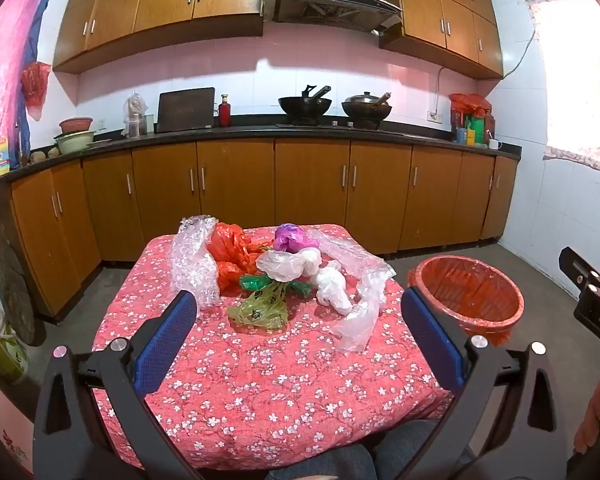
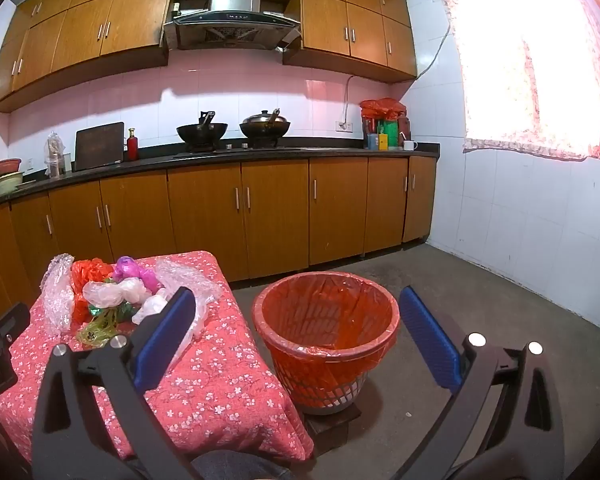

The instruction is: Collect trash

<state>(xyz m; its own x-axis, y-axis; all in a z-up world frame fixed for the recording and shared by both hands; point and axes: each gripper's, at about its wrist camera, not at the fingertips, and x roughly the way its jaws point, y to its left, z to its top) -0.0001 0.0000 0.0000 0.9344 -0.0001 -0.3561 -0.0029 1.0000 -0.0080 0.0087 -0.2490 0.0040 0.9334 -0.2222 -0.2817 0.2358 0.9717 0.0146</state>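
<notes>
Plastic bags and wrap piled on bench (image 1: 260,380) ahead of left gripper (image 1: 300,336), fingers spread wide, nothing between them; right gripper (image 2: 296,340) same, wide open and empty, aimed at bin (image 2: 326,320), which sits between its fingers on the floor, well short of contact. Pile sits beyond left fingers: bubble wrap (image 1: 194,264) toward left finger, orange bag (image 1: 230,250), purple bag (image 1: 290,237), white bag (image 1: 332,290), green bag (image 1: 260,308) nearest, clear film (image 1: 364,300) toward right finger. All likely feather-light, limp, slippery; pinch a bunched fold or knot, not a flat sheet, film may slide or trail. Bench has soft red floral cloth, could snag. Bin lined orange, looks empty, beside bench. Kitchen: wood cabinets, woks, concrete floor
</notes>
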